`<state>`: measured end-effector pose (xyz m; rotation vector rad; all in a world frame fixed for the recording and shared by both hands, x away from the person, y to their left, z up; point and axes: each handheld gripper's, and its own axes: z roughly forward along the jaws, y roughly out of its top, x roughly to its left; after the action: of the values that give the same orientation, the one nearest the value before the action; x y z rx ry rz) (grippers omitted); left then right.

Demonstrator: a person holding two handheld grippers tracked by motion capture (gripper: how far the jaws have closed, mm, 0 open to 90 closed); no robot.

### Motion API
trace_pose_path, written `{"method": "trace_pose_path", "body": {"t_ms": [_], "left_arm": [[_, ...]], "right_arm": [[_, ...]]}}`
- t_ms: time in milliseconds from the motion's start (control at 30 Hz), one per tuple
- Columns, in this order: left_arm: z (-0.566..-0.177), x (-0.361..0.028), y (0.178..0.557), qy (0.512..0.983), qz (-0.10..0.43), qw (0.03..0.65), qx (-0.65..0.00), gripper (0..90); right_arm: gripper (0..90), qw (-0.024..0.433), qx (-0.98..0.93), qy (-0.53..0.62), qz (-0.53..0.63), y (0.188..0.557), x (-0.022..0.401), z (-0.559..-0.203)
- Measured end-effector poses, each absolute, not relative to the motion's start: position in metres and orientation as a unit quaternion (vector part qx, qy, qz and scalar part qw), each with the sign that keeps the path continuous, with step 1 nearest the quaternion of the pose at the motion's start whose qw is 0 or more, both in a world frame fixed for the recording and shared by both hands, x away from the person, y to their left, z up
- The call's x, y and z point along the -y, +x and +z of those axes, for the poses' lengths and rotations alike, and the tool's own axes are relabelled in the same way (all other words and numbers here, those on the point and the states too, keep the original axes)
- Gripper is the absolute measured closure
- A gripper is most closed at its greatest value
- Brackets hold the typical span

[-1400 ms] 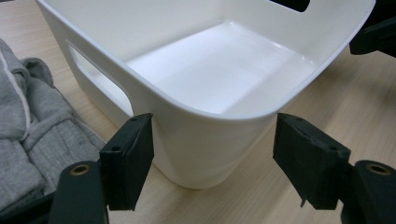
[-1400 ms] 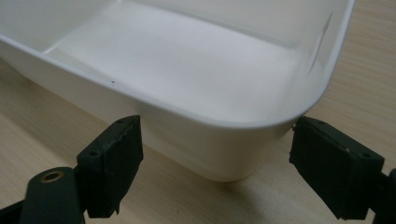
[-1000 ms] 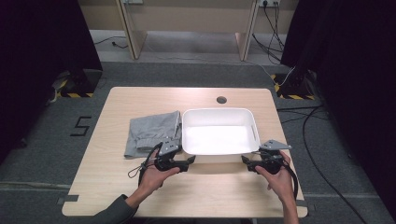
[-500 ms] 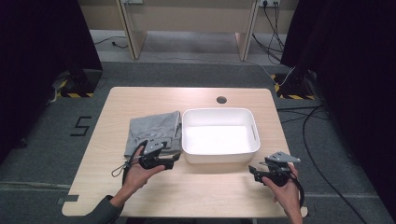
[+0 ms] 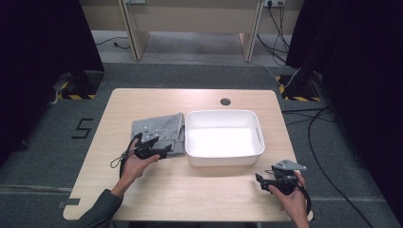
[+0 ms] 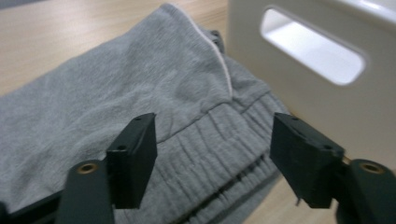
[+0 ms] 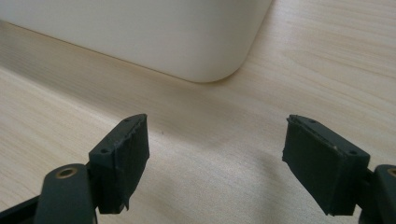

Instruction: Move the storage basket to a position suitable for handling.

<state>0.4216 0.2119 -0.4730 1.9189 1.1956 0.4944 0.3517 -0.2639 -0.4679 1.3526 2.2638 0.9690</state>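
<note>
Grey sweatpants [image 5: 159,131] lie folded on the left half of the wooden table [image 5: 199,194], their right edge just beside the left wall of the white plastic bin [image 5: 223,137]. In the left gripper view the ribbed waistband and a dark drawstring of the garment [image 6: 154,121] sit between and under the two black jaws, and the bin's wall with its oblong handle slot [image 6: 312,53] rises at the right.

At the near edge of the sweatpants, the left gripper [image 5: 164,152] is held low by the person's left hand [image 5: 133,166], pointing toward the bin. Its jaws stand wide apart over the cloth and grip nothing; whether they touch the fabric cannot be told.

Right of the garment, the bin sits at the table's middle, open and empty, with a round dark grommet hole [image 5: 225,101] in the tabletop behind it.

Farther right, near the table's front right corner, the right gripper [image 5: 259,179] is held in the right hand [image 5: 292,199], well apart from the bin. The right gripper view shows its jaws spread wide over bare wood, the bin's rounded corner [image 7: 212,56] ahead of them.
</note>
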Motion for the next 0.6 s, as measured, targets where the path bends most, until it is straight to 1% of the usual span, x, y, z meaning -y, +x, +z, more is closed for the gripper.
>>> {"method": "trace_pose_path", "body": {"t_ms": [67, 100, 200, 267, 333, 400, 433, 500, 600], "left_arm": [[-0.479, -0.214, 0.425, 0.760, 0.196, 0.392, -0.480, 40.0], [-0.484, -0.216, 0.425, 0.761, 0.192, 0.392, -0.479, 41.4], [-0.484, -0.216, 0.423, 0.768, 0.194, 0.385, -0.474, 44.0], [-0.483, -0.212, 0.418, 0.782, 0.194, 0.369, -0.463, 44.6], [-0.486, -0.208, 0.412, 0.800, 0.216, 0.347, -0.440, 44.6], [-0.487, -0.207, 0.408, 0.806, 0.220, 0.340, -0.432, 45.0], [-0.487, -0.208, 0.407, 0.809, 0.221, 0.337, -0.428, 46.5], [-0.486, -0.212, 0.404, 0.808, 0.209, 0.344, -0.430, 48.1], [-0.485, -0.215, 0.397, 0.812, 0.206, 0.341, -0.427, 49.2]], "right_arm": [[23.3, 0.166, -0.795, 0.476, 0.338, 0.351, 0.265, -0.468], [23.4, 0.166, -0.796, 0.475, 0.337, 0.351, 0.265, -0.468], [23.3, 0.164, -0.796, 0.476, 0.337, 0.351, 0.265, -0.468], [23.3, 0.163, -0.795, 0.478, 0.335, 0.350, 0.265, -0.469], [23.3, 0.160, -0.797, 0.477, 0.335, 0.350, 0.264, -0.469], [23.3, 0.161, -0.798, 0.474, 0.334, 0.349, 0.264, -0.469], [23.3, 0.164, -0.799, 0.474, 0.333, 0.348, 0.264, -0.468], [23.3, 0.163, -0.798, 0.474, 0.333, 0.346, 0.264, -0.468], [23.3, 0.163, -0.799, 0.474, 0.332, 0.345, 0.264, -0.467]]}}
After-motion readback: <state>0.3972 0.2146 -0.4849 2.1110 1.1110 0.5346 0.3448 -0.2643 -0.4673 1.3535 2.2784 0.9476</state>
